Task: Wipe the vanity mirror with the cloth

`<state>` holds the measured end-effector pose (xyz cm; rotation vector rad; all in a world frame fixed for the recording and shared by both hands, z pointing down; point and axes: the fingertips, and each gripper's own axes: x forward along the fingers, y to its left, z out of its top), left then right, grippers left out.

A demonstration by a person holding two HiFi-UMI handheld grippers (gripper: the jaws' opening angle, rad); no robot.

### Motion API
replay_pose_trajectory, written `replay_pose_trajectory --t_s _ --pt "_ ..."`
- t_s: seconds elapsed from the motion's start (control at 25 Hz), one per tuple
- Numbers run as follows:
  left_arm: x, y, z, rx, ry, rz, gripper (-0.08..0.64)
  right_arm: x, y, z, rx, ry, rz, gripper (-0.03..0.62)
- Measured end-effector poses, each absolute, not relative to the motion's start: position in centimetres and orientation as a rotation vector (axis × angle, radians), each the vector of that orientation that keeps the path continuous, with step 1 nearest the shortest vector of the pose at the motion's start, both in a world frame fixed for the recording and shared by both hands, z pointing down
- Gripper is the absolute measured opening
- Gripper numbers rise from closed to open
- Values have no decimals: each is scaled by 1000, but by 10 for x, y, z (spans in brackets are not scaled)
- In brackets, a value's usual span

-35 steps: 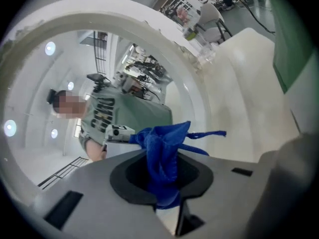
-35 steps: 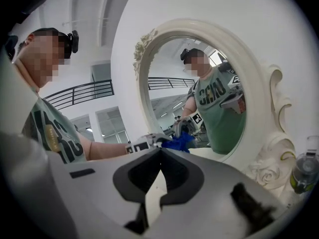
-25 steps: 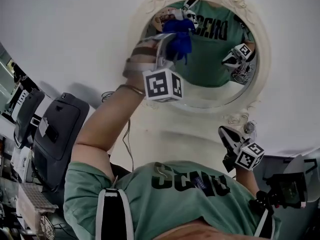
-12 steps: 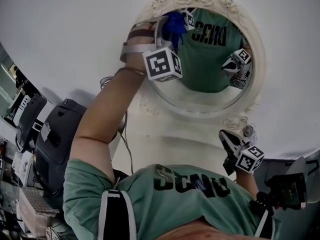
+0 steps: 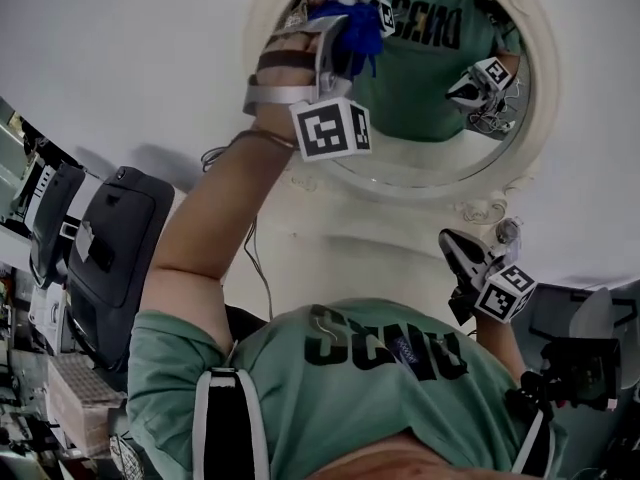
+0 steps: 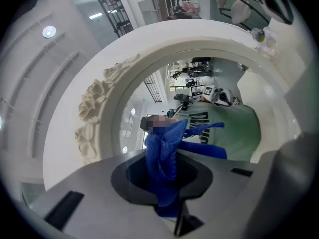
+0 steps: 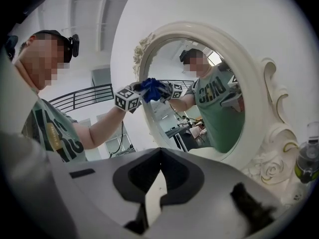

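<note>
The vanity mirror (image 5: pixel 430 98) is oval, in an ornate white frame (image 5: pixel 480 208). My left gripper (image 5: pixel 340 23) is shut on a blue cloth (image 5: pixel 352 30) and holds it against the glass's upper left. In the left gripper view the cloth (image 6: pixel 163 158) stands bunched between the jaws, right at the glass (image 6: pixel 234 133), with the carved frame (image 6: pixel 94 103) to its left. My right gripper (image 5: pixel 452 246) hangs shut and holds nothing, low by the mirror's foot. The right gripper view shows the mirror (image 7: pixel 214 113) side-on, with the cloth (image 7: pixel 152 88) on it.
A small bottle (image 5: pixel 507 233) stands by the mirror's foot; the same bottle (image 7: pixel 306 158) sits at the right edge of the right gripper view. Black bags or cases (image 5: pixel 110 258) lie at the left. A dark device (image 5: pixel 580 368) is at lower right. A white wall (image 5: pixel 120 58) backs the mirror.
My left gripper has rubbed the cloth up and then back down along the glass's upper left. The head view has shifted, cutting off the mirror's top. My right gripper has hardly moved.
</note>
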<state>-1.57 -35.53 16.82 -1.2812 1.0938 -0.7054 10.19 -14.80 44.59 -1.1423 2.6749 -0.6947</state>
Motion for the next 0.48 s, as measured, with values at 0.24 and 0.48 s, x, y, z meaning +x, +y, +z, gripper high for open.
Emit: replay_pose_trajectory --t_s 0.24,0.48 --pt "-4 -346 323 -1300 914 -843 80 99 -148 449 -1148 2700 -725 8" --pt "-7 -339 500 -1357 642 -1082 85 96 -149 448 -1163 2711 -737 8"
